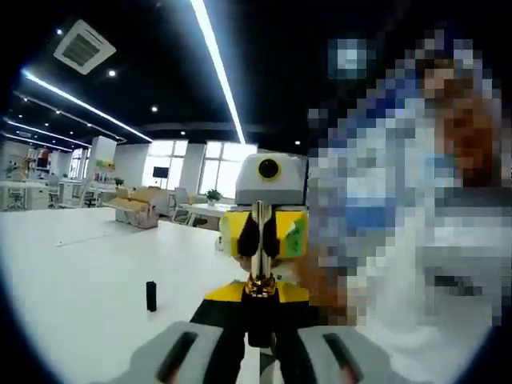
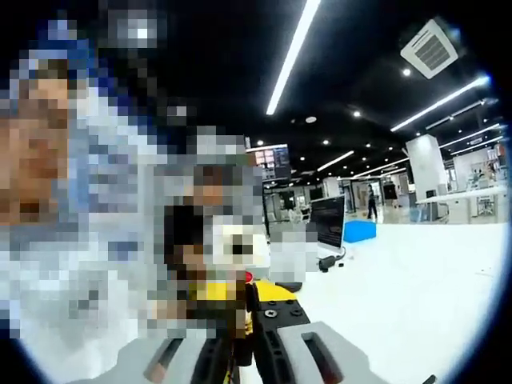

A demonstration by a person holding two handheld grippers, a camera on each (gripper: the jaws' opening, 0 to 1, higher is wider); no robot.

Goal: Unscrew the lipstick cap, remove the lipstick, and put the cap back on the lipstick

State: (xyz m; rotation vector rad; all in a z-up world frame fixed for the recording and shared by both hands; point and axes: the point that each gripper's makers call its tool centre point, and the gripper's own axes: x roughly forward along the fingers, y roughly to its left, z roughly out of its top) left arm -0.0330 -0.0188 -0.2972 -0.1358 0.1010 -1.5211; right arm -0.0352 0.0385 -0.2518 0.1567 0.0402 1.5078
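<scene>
In the left gripper view, the left gripper (image 1: 258, 340) rose from the bottom edge with its jaws pinched close on the gold lipstick (image 1: 258, 260). The lipstick was a thin, shiny gold tube with a darker ornate band near the jaws. Its long axis ran straight away from the camera, up the middle of the picture. Its far end sat between the yellow-and-black jaws of the right gripper (image 1: 262, 236), which faced the camera and pressed on it from both sides. To the left, a small black cap (image 1: 151, 296) stood upright on the white table (image 1: 88, 280), well apart from both grippers.

The right gripper view showed the pair from the opposite side: the right gripper (image 2: 240, 340) closed on the lipstick's (image 2: 238, 320) thin end, the left gripper's yellow body just behind it. Farther off, a dark monitor (image 2: 327, 222) stood on the table (image 2: 416, 288).
</scene>
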